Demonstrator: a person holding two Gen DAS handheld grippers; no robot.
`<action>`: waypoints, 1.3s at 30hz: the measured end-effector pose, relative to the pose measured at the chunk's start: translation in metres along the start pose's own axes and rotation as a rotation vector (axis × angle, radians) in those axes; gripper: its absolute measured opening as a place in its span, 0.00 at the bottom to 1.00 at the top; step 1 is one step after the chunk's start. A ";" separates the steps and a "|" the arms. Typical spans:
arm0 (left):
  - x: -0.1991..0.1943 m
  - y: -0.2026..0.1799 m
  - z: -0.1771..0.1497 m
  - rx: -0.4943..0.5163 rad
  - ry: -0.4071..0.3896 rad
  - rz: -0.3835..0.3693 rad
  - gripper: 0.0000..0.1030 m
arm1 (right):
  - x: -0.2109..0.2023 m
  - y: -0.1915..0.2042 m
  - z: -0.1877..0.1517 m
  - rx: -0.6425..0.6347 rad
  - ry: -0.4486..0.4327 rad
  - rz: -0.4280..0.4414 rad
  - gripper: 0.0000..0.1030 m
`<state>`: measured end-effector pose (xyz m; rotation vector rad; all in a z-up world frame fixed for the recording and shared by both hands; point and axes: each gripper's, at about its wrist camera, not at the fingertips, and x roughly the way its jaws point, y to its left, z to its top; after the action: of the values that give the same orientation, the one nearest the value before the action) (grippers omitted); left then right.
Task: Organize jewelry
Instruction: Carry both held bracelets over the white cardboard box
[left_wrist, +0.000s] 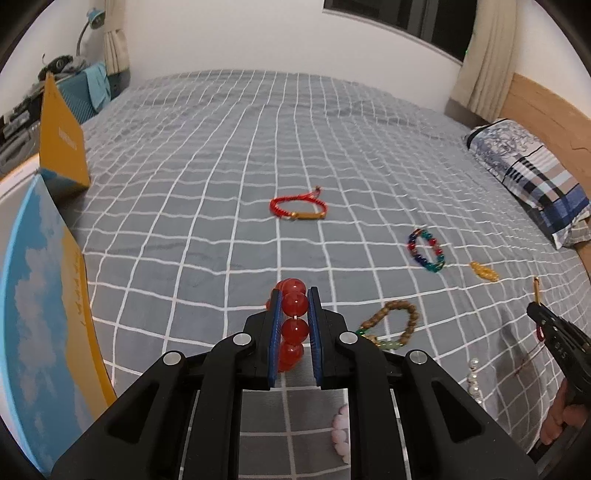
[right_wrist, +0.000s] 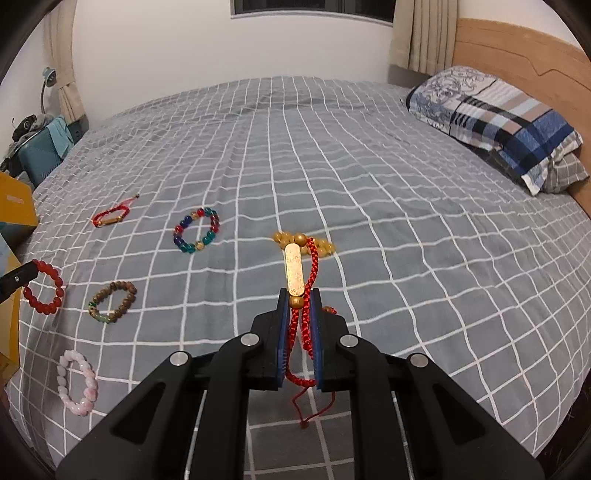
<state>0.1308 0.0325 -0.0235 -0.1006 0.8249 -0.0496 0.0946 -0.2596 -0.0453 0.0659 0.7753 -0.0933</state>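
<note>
My left gripper (left_wrist: 294, 301) pinches the red bead bracelet (left_wrist: 293, 325); my right gripper (right_wrist: 297, 301) pinches a red cord bracelet (right_wrist: 301, 280). Pickup done, I judge; next, carry both to the box (left_wrist: 48, 314) at my left.

A bracelet of large glossy red round beads (left_wrist: 293, 325) sits clamped in my left gripper (left_wrist: 293, 295). My right gripper (right_wrist: 297, 295) pinches a red braided cord bracelet with a flat gold bar (right_wrist: 295, 271). On the grey checked bed (right_wrist: 369, 184) lie a second red cord bracelet (right_wrist: 110, 216), a multicoloured glass-bead bracelet (right_wrist: 196, 229), a brown wooden-bead bracelet (right_wrist: 112, 301), a pale pink bead bracelet (right_wrist: 77, 382) and an amber bead bracelet (right_wrist: 325, 245).
</note>
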 end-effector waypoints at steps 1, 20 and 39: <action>-0.003 -0.002 0.000 0.004 -0.009 -0.007 0.12 | -0.001 0.000 0.001 -0.001 -0.006 0.001 0.10; -0.057 -0.027 0.006 0.042 -0.140 -0.038 0.13 | -0.027 0.038 0.019 -0.053 -0.077 0.039 0.10; -0.174 0.096 0.021 -0.084 -0.233 0.163 0.13 | -0.093 0.199 0.055 -0.183 -0.125 0.221 0.10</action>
<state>0.0285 0.1437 0.1078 -0.1157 0.6004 0.1485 0.0878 -0.0613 0.0642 -0.0277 0.6442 0.1818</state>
